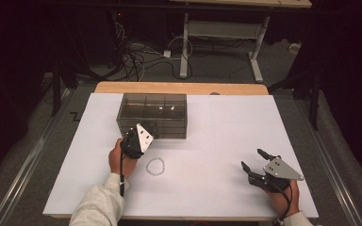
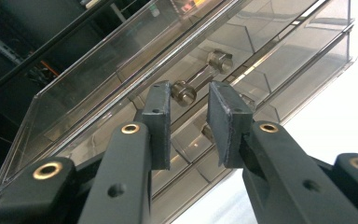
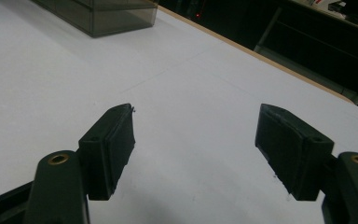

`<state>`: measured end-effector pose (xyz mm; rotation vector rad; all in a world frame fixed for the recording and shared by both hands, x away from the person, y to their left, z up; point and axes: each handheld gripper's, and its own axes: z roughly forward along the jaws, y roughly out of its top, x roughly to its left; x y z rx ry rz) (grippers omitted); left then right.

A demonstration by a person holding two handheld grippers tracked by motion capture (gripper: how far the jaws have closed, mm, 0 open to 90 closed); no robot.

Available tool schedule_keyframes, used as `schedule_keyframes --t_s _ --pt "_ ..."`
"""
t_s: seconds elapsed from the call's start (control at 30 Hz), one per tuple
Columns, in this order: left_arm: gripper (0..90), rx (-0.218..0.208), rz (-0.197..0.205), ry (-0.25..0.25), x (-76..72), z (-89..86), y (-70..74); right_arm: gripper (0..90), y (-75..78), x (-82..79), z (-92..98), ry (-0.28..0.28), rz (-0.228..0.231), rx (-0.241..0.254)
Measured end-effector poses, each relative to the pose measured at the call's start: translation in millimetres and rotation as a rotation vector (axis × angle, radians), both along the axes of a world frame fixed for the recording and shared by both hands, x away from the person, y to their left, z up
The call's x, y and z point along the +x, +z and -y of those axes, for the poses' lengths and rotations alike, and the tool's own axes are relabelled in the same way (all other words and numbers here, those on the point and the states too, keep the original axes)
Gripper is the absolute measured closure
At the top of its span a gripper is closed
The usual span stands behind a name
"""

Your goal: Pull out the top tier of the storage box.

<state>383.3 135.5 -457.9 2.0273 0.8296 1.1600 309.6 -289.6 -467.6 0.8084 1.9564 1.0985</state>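
At frame centre, the left gripper [image 1: 147,126] stood spread around the box's [image 1: 152,114] handle [image 2: 200,77], not pinching. The right gripper [image 1: 254,160], lower right, gaped empty.

Left gripper [image 2: 189,123] at the clear drawer box [image 2: 98,93] — drawer handle [image 2: 200,77] just beyond the jaws, pads apart, not touching it.
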Motion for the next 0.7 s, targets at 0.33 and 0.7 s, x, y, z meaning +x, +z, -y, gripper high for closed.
schedule_keyframes --t_s 0.33,0.7 --pt "75.7 0.002 -0.005 0.036 -0.7 0.4 -1.3 28.8 1.8 -1.6 0.1 0.005 0.014 -0.005" --pt "76.2 -0.021 -0.024 0.015 -4.6 -3.5 0.7 29.0 3.7 -2.0 1.6 0.005 0.021 -0.006"
